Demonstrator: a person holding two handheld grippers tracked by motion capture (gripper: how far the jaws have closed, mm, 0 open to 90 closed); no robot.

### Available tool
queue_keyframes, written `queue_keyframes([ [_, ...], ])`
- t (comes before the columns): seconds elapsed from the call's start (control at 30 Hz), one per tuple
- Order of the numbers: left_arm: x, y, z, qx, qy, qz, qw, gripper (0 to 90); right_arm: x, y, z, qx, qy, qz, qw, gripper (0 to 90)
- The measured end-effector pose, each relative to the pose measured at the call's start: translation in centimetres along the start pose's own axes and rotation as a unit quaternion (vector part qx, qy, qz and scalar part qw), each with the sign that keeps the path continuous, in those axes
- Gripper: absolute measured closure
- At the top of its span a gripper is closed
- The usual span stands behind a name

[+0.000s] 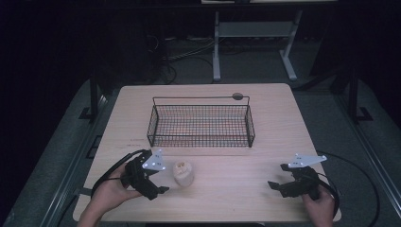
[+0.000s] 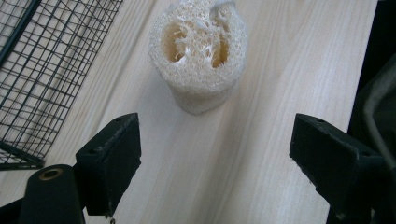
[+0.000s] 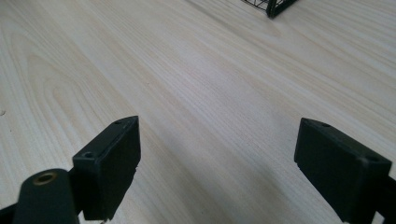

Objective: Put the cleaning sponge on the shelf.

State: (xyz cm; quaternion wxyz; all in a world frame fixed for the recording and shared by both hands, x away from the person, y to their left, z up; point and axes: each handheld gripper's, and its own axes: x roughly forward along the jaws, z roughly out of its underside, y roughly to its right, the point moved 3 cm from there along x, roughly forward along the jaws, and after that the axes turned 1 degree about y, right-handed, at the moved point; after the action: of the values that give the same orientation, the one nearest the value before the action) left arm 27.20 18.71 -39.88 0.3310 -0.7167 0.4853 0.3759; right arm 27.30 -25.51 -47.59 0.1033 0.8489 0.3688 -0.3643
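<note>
A pale loofah piece [image 1: 183, 173] stands upright on the wooden table, in front of the black wire basket [image 1: 201, 140]. In the left gripper view the loofah [image 2: 198, 51] shows its holed top just ahead of the jaws. My left gripper [image 1: 160, 177] is open, right beside the loofah on its left, with nothing between its jaws [image 2: 215, 158]. My right gripper [image 1: 278, 176] is open too, low over bare wood at the front right [image 3: 217, 163], far from the loofah.
The wire basket [image 2: 32, 79] looks empty and sits mid-table; its corner [image 3: 275, 7] shows far off in the right gripper view. A small dark round disc [image 1: 237, 96] lies behind the basket. Cables trail from both grippers off the table's front edge.
</note>
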Motion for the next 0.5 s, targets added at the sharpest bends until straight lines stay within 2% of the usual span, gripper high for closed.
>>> queue_keyframes([
  [0.17,0.5,-0.2,-0.9,0.007,-0.004,0.005,1.0000,15.7,0.0,0.0,0.0,0.000,0.002,0.001,1.0000,14.2],
  [0.5,1.3,-0.4,-1.6,0.011,-0.008,0.011,0.9999,15.7,-0.1,0.0,0.0,-0.002,0.003,0.000,1.0000,14.2],
])
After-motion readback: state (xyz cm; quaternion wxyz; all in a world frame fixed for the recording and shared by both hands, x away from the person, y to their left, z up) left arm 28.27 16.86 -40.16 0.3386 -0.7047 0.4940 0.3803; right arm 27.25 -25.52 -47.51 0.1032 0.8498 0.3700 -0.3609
